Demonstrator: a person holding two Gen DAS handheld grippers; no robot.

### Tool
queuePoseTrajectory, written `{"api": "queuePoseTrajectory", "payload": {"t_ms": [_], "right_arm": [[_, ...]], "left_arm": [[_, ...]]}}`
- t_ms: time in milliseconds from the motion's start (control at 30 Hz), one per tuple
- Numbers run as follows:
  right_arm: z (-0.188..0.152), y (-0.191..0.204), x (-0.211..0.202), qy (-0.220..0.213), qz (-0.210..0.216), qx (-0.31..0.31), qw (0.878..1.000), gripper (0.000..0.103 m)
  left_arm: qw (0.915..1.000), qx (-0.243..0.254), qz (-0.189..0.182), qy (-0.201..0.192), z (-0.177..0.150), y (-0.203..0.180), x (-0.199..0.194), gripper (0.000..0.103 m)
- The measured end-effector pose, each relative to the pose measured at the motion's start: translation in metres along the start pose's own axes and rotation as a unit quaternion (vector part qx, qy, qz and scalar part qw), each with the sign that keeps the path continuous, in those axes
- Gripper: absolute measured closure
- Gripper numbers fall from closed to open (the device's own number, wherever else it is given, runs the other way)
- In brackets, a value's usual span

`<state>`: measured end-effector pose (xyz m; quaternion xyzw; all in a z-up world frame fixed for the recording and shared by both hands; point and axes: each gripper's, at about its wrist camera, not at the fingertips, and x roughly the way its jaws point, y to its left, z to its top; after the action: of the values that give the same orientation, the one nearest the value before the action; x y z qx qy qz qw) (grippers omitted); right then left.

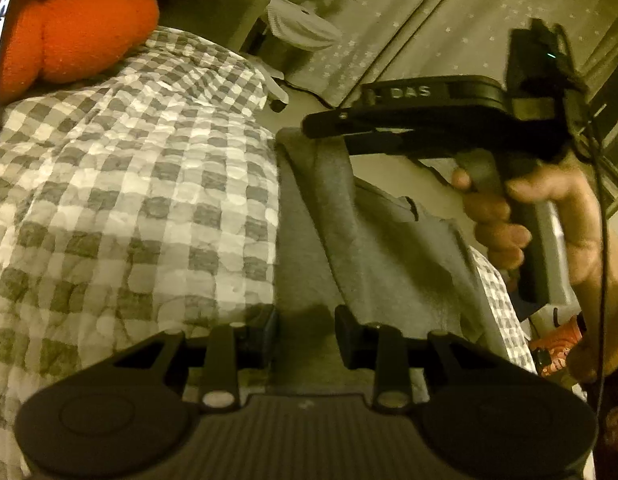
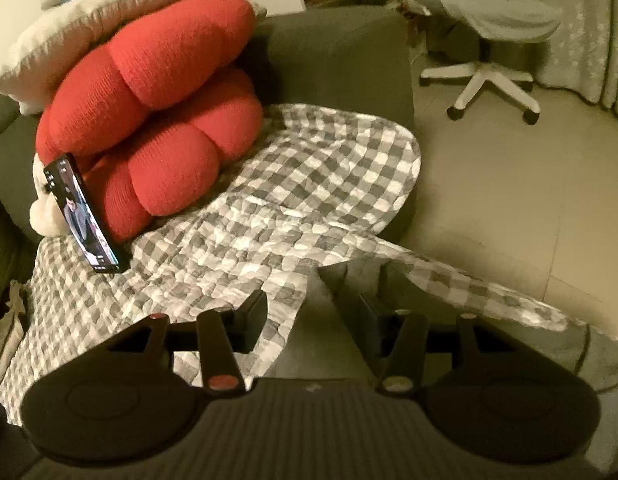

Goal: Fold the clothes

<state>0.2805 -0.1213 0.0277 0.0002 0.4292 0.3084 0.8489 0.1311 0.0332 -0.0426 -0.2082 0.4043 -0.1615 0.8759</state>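
Step looks like mid-fold on the gray garment (image 1: 373, 240): one long fold is laid, the next crease is not yet made. Far left is the checked quilt (image 1: 129, 180), the work surface; the garment lies along its right edge, running from near to far as a narrow doubled strip. The left gripper (image 1: 307, 334) sits at the strip's near end, jaws narrowed with gray cloth filling the gap; can't tell whether the pads actually pinch it or just bracket it. To the right, a hand (image 1: 549, 216) holds the right gripper (image 1: 321, 124) just above the strip's far end, not touching it as far as I can see. In the right wrist view its jaws stand apart with nothing clamped. Next move, my read: right closes on the far edge while left anchors the near end, then carry far over near with edges aligned.
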Motion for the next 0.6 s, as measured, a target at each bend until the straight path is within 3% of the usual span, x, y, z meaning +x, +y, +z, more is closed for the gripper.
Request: {"api": "queuePoseTrajectory", "payload": {"t_ms": [67, 133, 200, 267, 467, 600], "right_arm": [[0.004, -0.004, 0.006, 0.015, 0.005, 0.005, 1.000, 0.049], [0.007, -0.008, 0.011, 0.030, 0.016, 0.017, 0.999, 0.052], [0.009, -0.013, 0.016, 0.047, 0.028, 0.026, 0.998, 0.079], [0.010, -0.016, 0.019, 0.057, 0.032, 0.033, 0.997, 0.092], [0.009, -0.023, 0.011, -0.006, 0.088, 0.071, 0.994, 0.096], [0.008, -0.022, 0.022, -0.019, 0.078, 0.079, 0.994, 0.096]], "left_arm": [[1.0000, 0.001, -0.003, 0.003, 0.000, 0.000, 0.001, 0.090], [1.0000, -0.002, 0.003, 0.002, 0.000, 0.001, 0.001, 0.098], [0.9999, -0.013, 0.004, -0.002, 0.000, 0.004, -0.001, 0.100], [0.9995, -0.030, 0.004, -0.009, 0.001, 0.009, -0.007, 0.101], [0.9960, -0.082, 0.020, -0.026, 0.003, 0.021, -0.022, 0.103], [0.9934, -0.090, 0.059, -0.038, 0.004, 0.030, -0.026, 0.103]]}}
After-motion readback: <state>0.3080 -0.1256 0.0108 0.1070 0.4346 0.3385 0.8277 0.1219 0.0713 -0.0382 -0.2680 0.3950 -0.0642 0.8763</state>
